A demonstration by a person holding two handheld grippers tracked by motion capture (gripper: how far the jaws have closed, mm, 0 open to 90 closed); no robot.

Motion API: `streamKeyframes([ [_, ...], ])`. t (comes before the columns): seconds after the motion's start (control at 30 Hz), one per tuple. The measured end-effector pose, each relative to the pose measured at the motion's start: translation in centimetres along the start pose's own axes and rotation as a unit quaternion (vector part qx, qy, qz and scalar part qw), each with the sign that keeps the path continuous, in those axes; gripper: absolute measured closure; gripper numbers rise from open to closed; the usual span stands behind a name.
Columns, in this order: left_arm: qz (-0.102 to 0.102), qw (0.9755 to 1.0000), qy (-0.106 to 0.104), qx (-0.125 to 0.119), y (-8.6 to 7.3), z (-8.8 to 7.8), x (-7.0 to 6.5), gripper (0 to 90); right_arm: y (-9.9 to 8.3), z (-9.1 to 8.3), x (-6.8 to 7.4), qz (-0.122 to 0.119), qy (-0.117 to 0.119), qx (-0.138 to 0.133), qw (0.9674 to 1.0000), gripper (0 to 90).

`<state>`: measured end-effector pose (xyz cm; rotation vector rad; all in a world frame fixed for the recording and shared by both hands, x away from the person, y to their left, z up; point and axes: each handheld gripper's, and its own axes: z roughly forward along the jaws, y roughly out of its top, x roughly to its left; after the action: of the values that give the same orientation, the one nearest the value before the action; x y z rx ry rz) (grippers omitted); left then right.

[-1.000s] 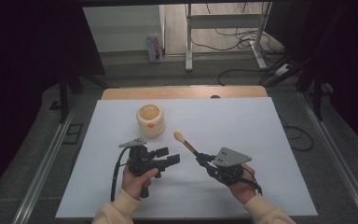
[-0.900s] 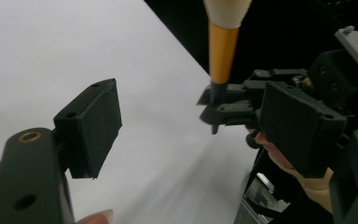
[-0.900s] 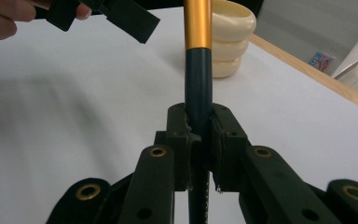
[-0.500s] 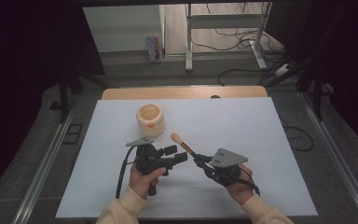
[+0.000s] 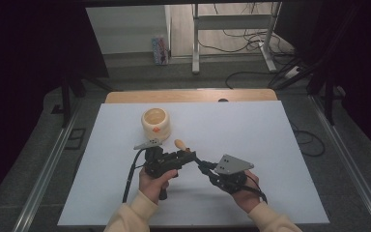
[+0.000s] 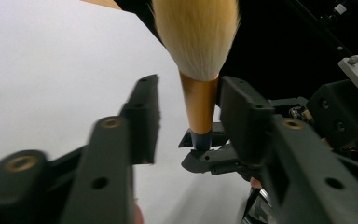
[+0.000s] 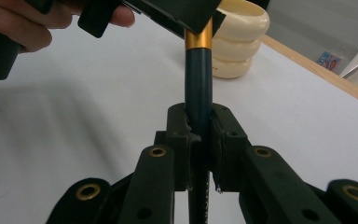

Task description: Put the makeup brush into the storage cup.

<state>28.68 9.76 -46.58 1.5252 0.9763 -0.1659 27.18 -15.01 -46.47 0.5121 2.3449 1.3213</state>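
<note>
A makeup brush (image 5: 179,143) with tan bristles (image 6: 198,37), a gold ferrule (image 6: 199,102) and a dark handle (image 7: 198,79) is held above the white table. My right gripper (image 7: 199,116) is shut on the dark handle and points the brush up-left (image 5: 200,163). My left gripper (image 6: 189,86) straddles the gold ferrule, and its jaws have just been closing. One jaw lies against the ferrule; the other still stands apart from it. In the high view the left gripper (image 5: 188,157) meets the brush just below the bristles.
A cream ribbed cup (image 5: 155,123) stands on the white table top (image 5: 270,135) just beyond the left gripper, also seen behind the brush (image 7: 240,42). A wooden strip (image 5: 188,95) runs along the far edge. Metal rails flank the table.
The left gripper has moved right onto the brush, and its jaws have narrowed around the ferrule. The right gripper and brush have stayed put.
</note>
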Motion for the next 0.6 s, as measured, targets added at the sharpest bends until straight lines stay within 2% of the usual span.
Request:
streamKeyframes([
  [0.13,-0.001,1.0,-0.005,0.003,-0.01,0.03,-0.01,71.7,0.0,0.1,0.08,-0.002,0.001,0.001,1.0,79.1],
  [0.23,-0.004,0.9999,-0.012,0.003,0.01,-0.03,-0.03,76.2,-0.02,0.19,0.14,-0.001,0.003,0.002,1.0,79.1],
  [0.6,0.01,0.9998,-0.014,0.009,0.01,-0.14,-0.29,78.1,-0.12,0.4,0.26,0.003,0.012,0.003,0.9999,78.3],
])
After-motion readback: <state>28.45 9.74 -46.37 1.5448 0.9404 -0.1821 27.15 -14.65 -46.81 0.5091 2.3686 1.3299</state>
